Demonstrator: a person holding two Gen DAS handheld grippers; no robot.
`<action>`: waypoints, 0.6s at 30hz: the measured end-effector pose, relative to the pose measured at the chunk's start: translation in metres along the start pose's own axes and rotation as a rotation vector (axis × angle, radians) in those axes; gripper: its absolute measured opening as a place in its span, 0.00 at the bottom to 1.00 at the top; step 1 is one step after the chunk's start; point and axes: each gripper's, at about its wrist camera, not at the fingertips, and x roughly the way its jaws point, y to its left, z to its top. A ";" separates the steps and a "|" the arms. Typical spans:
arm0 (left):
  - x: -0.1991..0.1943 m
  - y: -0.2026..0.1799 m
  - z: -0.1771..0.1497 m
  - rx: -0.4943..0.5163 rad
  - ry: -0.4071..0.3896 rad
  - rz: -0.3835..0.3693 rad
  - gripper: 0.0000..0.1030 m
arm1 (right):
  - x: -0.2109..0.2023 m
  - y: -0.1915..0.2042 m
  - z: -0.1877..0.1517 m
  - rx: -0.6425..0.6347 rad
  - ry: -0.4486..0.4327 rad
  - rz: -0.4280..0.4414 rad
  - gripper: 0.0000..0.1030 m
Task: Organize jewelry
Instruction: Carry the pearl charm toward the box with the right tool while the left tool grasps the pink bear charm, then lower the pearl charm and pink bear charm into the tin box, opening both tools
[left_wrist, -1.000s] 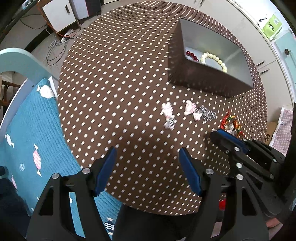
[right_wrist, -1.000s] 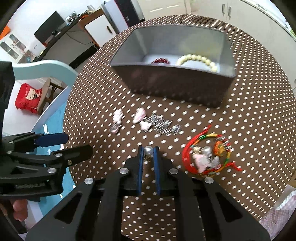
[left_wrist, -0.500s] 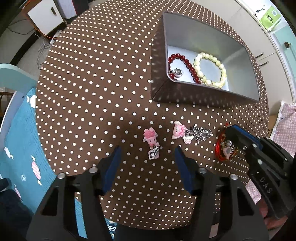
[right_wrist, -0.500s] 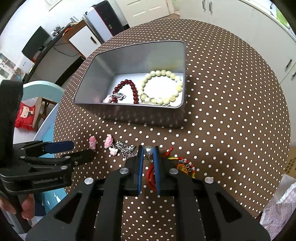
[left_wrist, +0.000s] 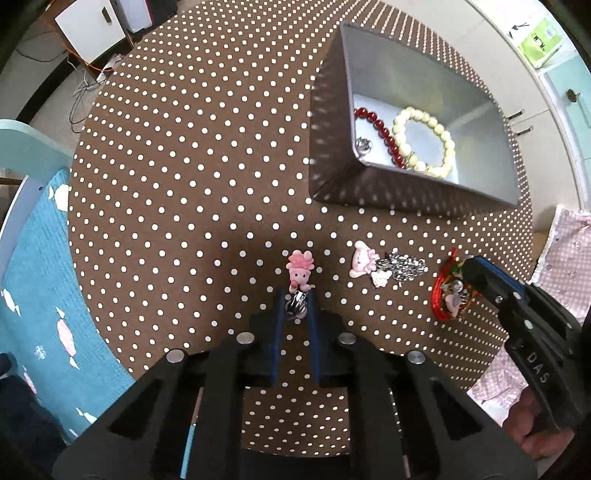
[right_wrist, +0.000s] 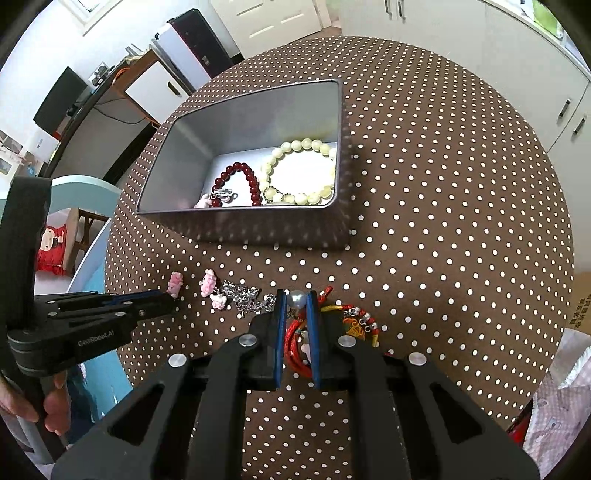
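1. Now the left gripper (left_wrist: 295, 308) has just been closing; its jaws pinch the silver clip of the pink charm (left_wrist: 300, 272) at their tips.
2. Meanwhile the right gripper (right_wrist: 295, 299) clamps a pearl bead (right_wrist: 296, 297); the tin box (right_wrist: 334, 221) waits ahead, so both pieces seem ready to lift.

Pink charm (left_wrist: 300, 272) on table; bead bracelets (left_wrist: 421, 142) inside tin (left_wrist: 424, 66).

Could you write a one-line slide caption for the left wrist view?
Left gripper fingers closing on pink charm's metal clip, tin of bead bracelets beyond.
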 end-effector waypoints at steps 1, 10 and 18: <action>-0.004 0.003 -0.002 0.001 -0.007 -0.001 0.12 | -0.001 0.001 -0.002 0.001 -0.004 -0.002 0.10; -0.035 0.017 -0.013 0.013 -0.094 -0.057 0.12 | -0.023 0.005 -0.005 0.005 -0.056 -0.003 0.10; -0.066 0.016 -0.013 0.025 -0.164 -0.105 0.12 | -0.045 0.015 0.004 -0.033 -0.116 0.000 0.10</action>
